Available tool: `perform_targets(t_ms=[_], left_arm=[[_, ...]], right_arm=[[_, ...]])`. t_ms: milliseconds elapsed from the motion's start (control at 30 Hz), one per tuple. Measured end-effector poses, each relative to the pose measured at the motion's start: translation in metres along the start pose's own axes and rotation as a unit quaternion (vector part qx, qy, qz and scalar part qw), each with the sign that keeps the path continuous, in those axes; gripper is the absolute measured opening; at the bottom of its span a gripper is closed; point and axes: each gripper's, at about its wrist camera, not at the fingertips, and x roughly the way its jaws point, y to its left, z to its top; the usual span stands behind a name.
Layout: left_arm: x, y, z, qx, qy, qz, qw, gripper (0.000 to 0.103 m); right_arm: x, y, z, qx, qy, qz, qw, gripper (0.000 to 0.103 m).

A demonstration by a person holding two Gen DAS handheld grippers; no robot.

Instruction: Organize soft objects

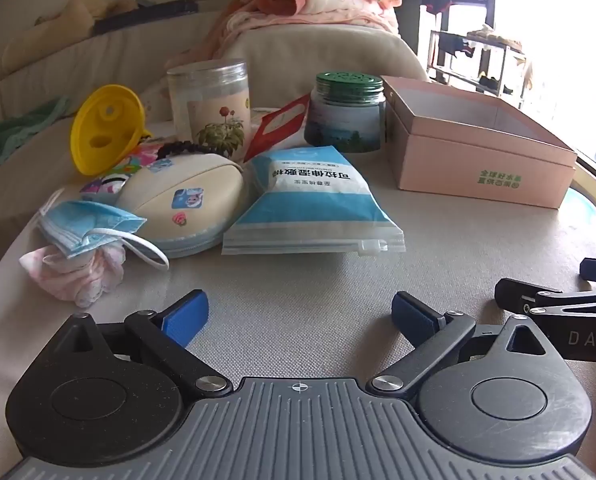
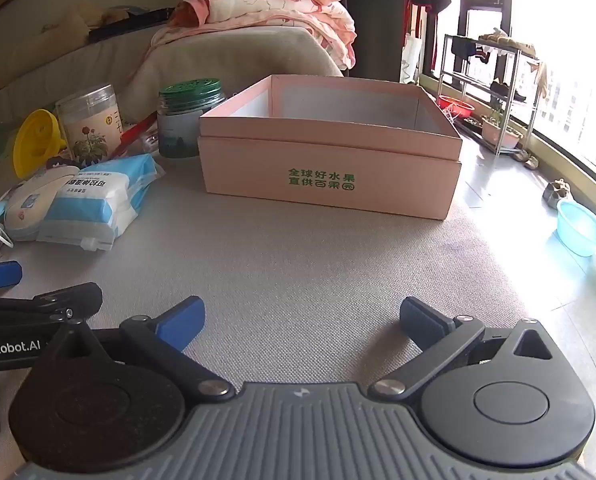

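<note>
My left gripper [image 1: 300,314] is open and empty, low over the grey table [image 1: 298,280], short of the soft things. Ahead lie a blue-and-white soft pack [image 1: 312,200], a cream pouch with stickers [image 1: 181,204], a blue face mask [image 1: 87,226] and a crumpled pink cloth [image 1: 77,276]. A black hair tie [image 1: 181,147] rests behind the pouch. My right gripper [image 2: 302,316] is open and empty, facing the open pink box [image 2: 330,168], which looks empty inside. The soft pack [image 2: 97,200] and pouch [image 2: 27,208] lie to its left.
A yellow funnel [image 1: 103,132], a clear jar with a flower label [image 1: 207,108], a green-lidded jar [image 1: 346,112] and a red packet [image 1: 275,126] stand behind the soft things. A sofa with folded pink blankets [image 2: 265,4] is beyond. A blue basin [image 2: 580,232] sits on the floor at right.
</note>
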Motion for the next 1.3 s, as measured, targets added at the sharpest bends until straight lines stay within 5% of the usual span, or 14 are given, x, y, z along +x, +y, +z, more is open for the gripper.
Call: perform_targets(t_ms=[1300], left_arm=[[0.0000,-0.0001,-0.0001,0.000,-0.001,0.001,1.0000,0.101]], right_arm=[[0.0001,0.0009,-0.0004,-0.003,0.006,-0.002,1.000,0.103]])
